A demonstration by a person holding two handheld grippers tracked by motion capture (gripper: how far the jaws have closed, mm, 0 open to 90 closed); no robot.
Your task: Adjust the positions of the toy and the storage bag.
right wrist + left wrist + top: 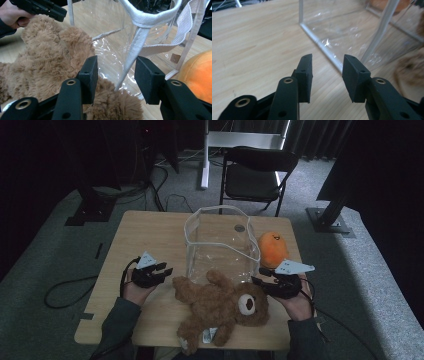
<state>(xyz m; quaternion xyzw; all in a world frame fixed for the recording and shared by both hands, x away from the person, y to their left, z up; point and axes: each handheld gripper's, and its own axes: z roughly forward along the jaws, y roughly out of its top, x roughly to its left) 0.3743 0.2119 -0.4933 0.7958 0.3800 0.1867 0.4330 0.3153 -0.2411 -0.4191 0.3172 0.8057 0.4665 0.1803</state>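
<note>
- Wooden tabletop [150,227] in a dark room.
- Clear bag [221,245] stands mid-tabletop; brown teddy bear [220,307] lies just near of it.
- Left tool [162,270] and right tool [260,279] flank the bear, both released, nothing between them.

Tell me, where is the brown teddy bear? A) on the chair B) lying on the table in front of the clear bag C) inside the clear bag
B: the teddy bear lies flat on the table, just outside the clear bag, between both grippers.
</note>
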